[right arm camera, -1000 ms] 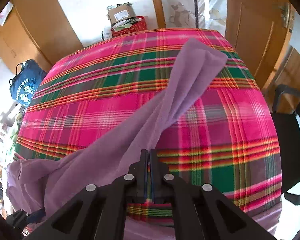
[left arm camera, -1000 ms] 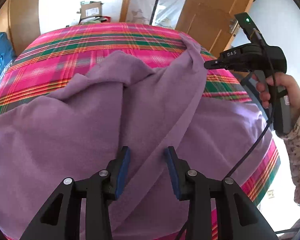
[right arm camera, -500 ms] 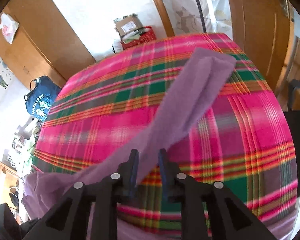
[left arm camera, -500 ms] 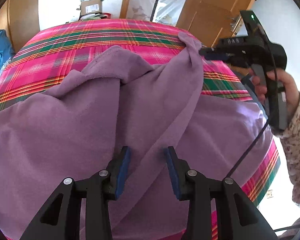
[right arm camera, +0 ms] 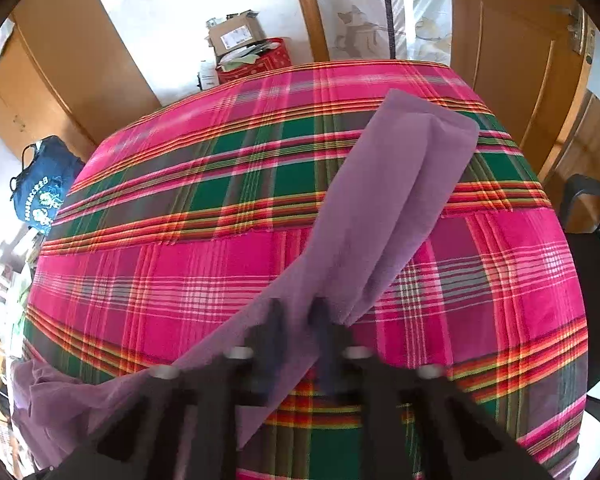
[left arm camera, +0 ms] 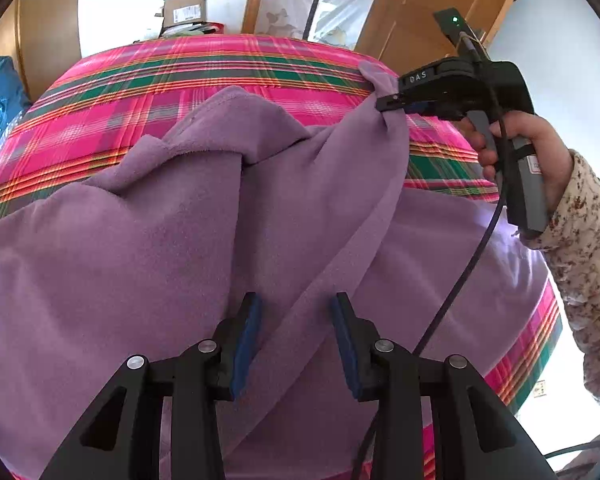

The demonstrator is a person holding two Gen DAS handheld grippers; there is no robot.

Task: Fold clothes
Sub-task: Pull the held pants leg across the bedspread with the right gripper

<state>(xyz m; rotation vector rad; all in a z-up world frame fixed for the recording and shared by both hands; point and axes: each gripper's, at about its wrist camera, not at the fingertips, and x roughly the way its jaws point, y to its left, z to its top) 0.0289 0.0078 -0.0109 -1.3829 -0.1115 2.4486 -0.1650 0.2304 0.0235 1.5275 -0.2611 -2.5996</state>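
Your left gripper (left arm camera: 296, 336) hovers over the purple garment (left arm camera: 140, 248) with its jaws apart, and a fold of cloth runs between them. The garment lies on the plaid cover (left arm camera: 204, 80). At the far right, your right gripper (left arm camera: 388, 103) is pinched on a raised part of the garment.

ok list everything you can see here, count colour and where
purple garment: one, purple, spread over the near part of the bed, one strip stretched to the far right
plaid bedcover: one, pink and green, under the garment
cardboard box: one, brown, beyond the bed
red basket: one, red, below the box
blue bag: one, dark blue, left of the bed
wooden door: one, brown, far right
left gripper: black, jaws open over the garment
right gripper: black, jaws just closing, pinching the strip
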